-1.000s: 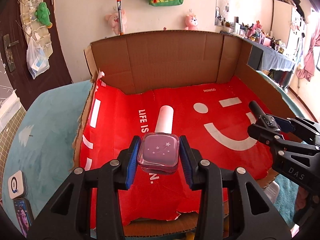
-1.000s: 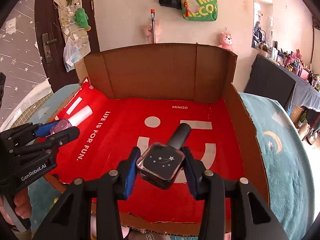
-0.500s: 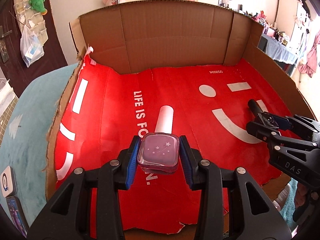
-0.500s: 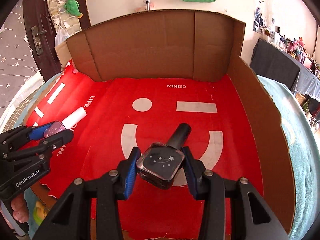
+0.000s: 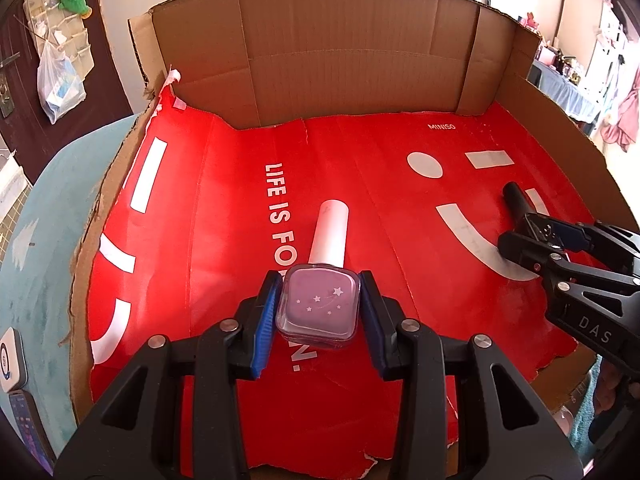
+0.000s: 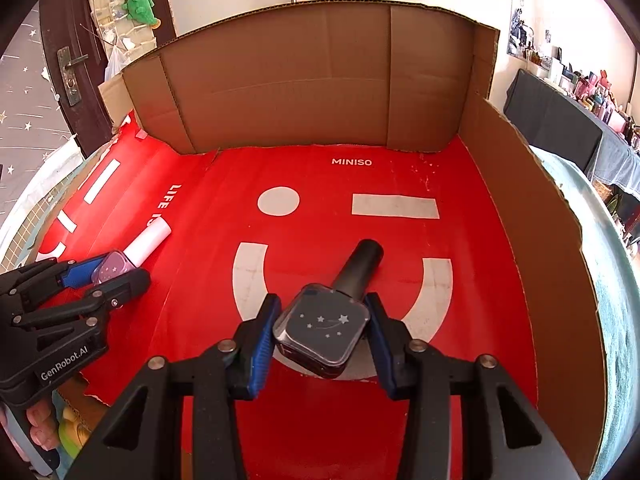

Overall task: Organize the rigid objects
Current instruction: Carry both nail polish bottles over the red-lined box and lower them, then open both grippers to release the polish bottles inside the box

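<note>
My left gripper [image 5: 319, 312] is shut on a pink nail-polish bottle [image 5: 318, 308] with a white cap, held low over the red floor [image 5: 224, 240] of a cardboard box. The same bottle [image 6: 114, 266] and left gripper [image 6: 106, 276] show at the left of the right wrist view. My right gripper [image 6: 320, 334] is shut on a black nail-polish bottle [image 6: 322, 326] with a black cap, tilted over the white smile print. In the left wrist view the right gripper [image 5: 532, 232] enters from the right with the black cap [image 5: 514, 196] sticking out.
Brown cardboard walls [image 6: 304, 80] close the box at the back and right [image 6: 532, 216]. The box lies on a teal surface [image 5: 36, 260]. Small devices [image 5: 12, 354] lie at its left edge. A dark door [image 6: 68, 72] and cluttered shelves stand behind.
Both grippers have dipped down toward the red box floor with their bottles still held, and the view now tilts more steeply into the box.
</note>
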`<action>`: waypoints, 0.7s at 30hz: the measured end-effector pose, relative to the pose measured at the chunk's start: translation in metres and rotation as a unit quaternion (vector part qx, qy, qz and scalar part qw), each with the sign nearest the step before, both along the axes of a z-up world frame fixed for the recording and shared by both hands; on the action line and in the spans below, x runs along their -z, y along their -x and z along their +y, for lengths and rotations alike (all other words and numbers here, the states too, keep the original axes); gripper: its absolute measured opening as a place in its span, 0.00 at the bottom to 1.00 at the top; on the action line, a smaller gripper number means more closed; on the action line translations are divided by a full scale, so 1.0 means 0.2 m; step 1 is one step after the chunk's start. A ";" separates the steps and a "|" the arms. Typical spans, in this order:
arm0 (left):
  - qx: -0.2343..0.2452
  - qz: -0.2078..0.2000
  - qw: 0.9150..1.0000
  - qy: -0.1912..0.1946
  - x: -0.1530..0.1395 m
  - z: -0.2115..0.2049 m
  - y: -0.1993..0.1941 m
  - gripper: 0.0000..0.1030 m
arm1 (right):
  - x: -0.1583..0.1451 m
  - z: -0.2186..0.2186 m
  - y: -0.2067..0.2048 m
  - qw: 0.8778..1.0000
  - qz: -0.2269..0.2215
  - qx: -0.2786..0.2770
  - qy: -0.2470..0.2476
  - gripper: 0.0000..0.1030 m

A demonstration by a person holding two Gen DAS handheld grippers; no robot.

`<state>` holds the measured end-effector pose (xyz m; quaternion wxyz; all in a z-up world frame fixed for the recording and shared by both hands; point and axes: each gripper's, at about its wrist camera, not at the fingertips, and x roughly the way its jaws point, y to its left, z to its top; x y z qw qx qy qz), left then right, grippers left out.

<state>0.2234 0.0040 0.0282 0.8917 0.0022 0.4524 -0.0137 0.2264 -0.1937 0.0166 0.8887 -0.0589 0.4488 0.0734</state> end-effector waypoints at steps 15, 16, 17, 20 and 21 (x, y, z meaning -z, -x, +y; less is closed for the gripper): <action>-0.001 0.001 1.000 0.002 0.01 0.00 -0.01 0.36 | 0.01 0.01 0.00 1.000 0.000 -0.001 0.003 0.44; -0.001 0.001 1.000 0.002 0.01 0.00 -0.01 0.36 | 0.01 0.01 0.00 1.000 0.000 -0.001 0.003 0.44; -0.002 0.001 1.000 0.001 0.01 0.00 -0.01 0.36 | 0.01 0.01 0.00 1.000 0.000 -0.001 0.003 0.44; -0.002 0.001 1.000 0.000 0.01 0.00 -0.01 0.36 | 0.01 0.01 0.00 1.000 0.000 -0.001 0.002 0.44; -0.003 0.001 1.000 0.000 0.01 0.00 0.00 0.38 | 0.01 0.01 0.00 1.000 0.000 -0.001 0.003 0.44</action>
